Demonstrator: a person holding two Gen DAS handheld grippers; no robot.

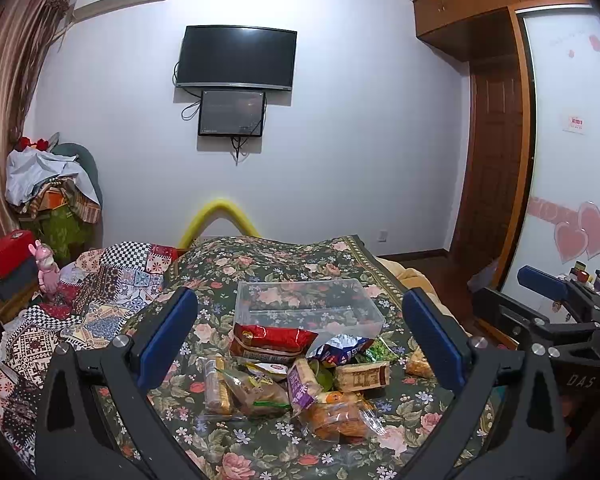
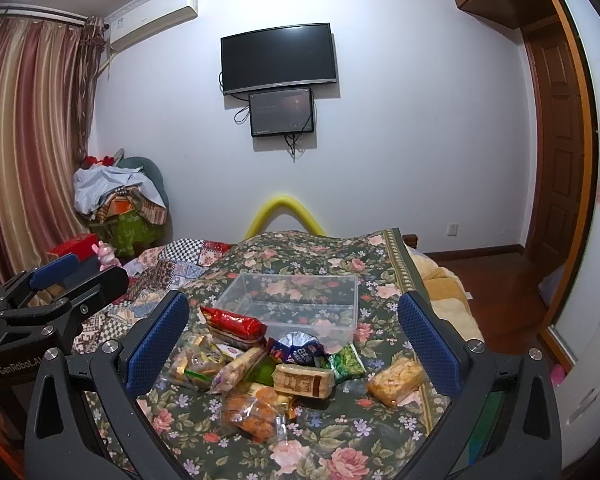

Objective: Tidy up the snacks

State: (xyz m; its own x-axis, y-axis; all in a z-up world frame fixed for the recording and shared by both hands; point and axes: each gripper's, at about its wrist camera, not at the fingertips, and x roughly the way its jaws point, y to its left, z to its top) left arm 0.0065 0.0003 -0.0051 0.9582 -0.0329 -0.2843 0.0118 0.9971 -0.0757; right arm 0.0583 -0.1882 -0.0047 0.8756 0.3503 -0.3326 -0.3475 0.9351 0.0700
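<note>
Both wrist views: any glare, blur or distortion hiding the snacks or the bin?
Left wrist: sharp, strong fisheye bend with dark corners; snacks evenly lit, clear bin shows slight sheen. Right wrist: same bend, snacks and bin crisp, no glare.

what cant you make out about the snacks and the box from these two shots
- Printing on the red packet and blue packet: too small and blurred in both views.
- Snacks low in the snack pile: covered by packets on top.
- Near wall of the clear box: partly hidden behind the pile.
- Right gripper in the left wrist view: cut off by the frame edge.
</note>
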